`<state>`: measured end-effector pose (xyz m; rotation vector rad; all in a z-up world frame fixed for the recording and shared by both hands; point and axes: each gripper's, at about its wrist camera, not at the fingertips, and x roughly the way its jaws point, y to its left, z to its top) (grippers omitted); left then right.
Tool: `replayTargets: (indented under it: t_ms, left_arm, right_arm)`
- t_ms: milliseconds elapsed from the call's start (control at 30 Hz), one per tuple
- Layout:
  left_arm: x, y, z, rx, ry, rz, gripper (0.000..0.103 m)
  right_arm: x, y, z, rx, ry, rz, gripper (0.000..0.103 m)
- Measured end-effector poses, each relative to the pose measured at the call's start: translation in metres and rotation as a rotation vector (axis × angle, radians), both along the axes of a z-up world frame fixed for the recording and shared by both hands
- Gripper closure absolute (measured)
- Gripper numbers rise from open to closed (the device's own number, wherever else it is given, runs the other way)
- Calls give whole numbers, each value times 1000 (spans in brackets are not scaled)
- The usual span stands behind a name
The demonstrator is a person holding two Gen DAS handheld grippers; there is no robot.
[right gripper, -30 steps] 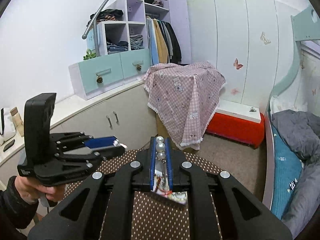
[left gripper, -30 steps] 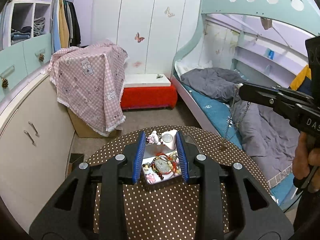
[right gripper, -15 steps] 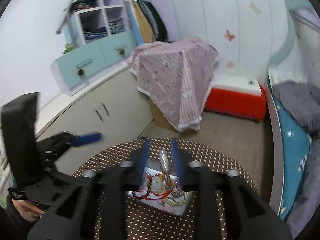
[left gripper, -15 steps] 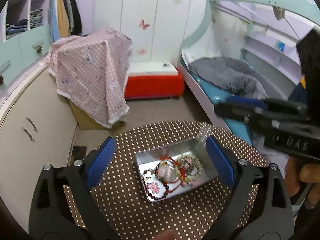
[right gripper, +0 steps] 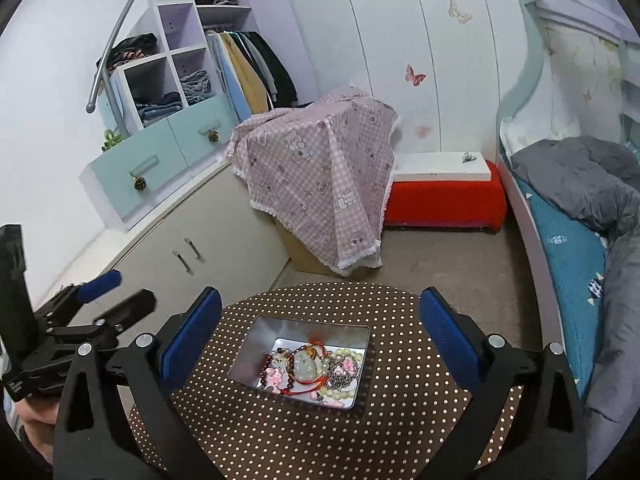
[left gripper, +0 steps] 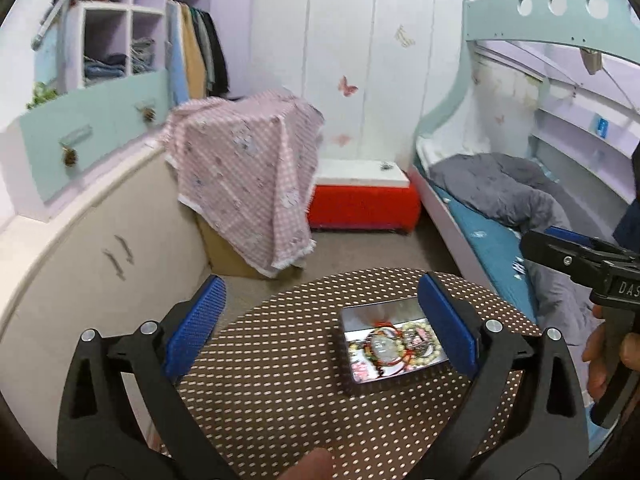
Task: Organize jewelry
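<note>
On the round polka-dot bench (right gripper: 304, 432) sits a metal tin (right gripper: 304, 362), open-topped, with the jewelry (right gripper: 314, 370) heaped inside — bead bracelets, red cord and a pale green pendant (right gripper: 305, 365) in the middle. The right claw (right gripper: 320, 340) hangs above the tin with both blue pads spread wide and nothing between them. The left claw (left gripper: 320, 330) is likewise wide apart and empty, the tin just inside its right pad (left gripper: 446, 328).

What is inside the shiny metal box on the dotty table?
The metal box holds tangled jewelry: a pale green pendant on red cord, dark red beads, pearly beads. Anything beneath the pile is hidden.
</note>
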<state>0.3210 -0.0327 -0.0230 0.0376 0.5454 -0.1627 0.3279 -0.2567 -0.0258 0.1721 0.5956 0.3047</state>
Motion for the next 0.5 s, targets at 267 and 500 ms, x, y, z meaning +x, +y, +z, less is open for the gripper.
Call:
replayTargets:
  t_ms: [267,500]
  left_arm:
    - [-68,10,34,7,-129,64,6]
    - [-127,9,44,10,-219,109,6]
  right_arm:
    - [-61,17,29,-43,-92,-28,8]
    - [-112,27,39,-78,-153,-73,8]
